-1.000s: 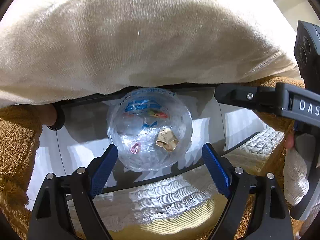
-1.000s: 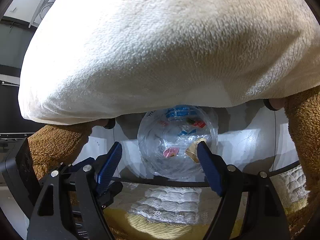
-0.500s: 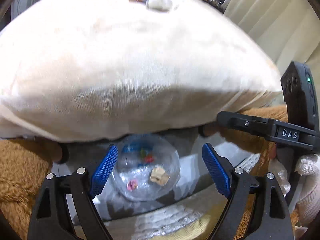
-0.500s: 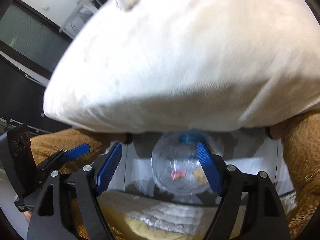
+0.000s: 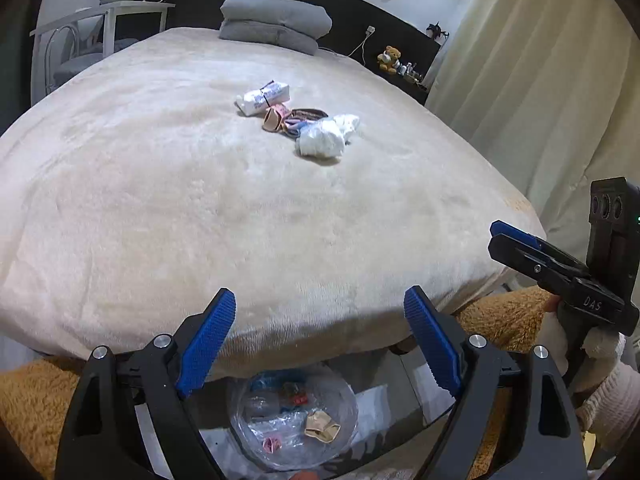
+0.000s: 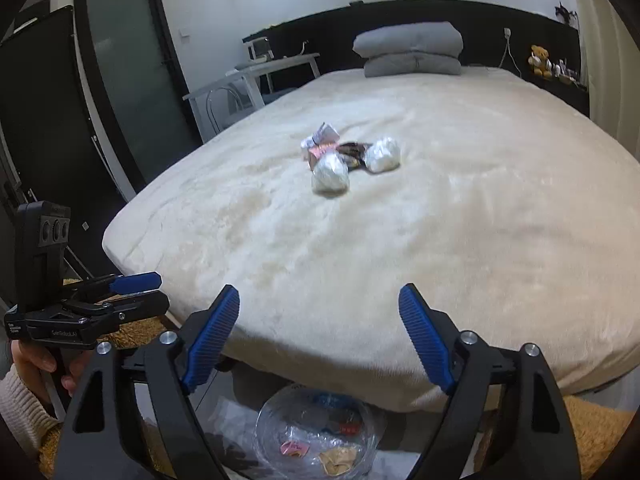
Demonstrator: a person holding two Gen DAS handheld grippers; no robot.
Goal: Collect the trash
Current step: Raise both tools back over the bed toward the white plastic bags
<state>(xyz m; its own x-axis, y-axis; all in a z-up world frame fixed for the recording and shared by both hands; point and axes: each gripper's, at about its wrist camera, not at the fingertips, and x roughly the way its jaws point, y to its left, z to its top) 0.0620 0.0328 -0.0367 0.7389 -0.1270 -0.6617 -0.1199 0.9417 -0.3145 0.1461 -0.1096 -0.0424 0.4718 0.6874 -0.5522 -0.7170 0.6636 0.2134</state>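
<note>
My left gripper point(image 5: 318, 336) has its jaws spread wide with nothing between them. My right gripper point(image 6: 318, 334) has its jaws opening, likewise empty. At six o'clock below both sits a clear plastic-lined bin point(image 5: 294, 420) holding a few scraps, at the foot of the bed point(image 5: 160, 200).

In the left view my right gripper shows at three o'clock with "DAS" readable on its body, held by a hand point(image 5: 588, 348) in a knit sleeve. The right view shows my left gripper at nine o'clock; its lettering is too small to read.

Farther out at twelve o'clock, the trash pile point(image 5: 298, 118) lies mid-bed: two white crumpled wads point(image 6: 330, 174), wrappers, and a white packet point(image 5: 262, 98). The packet's long axis runs from eight to two o'clock in the left view. Beyond it, grey pillows point(image 6: 410, 50) sit stacked at the headboard.
</note>
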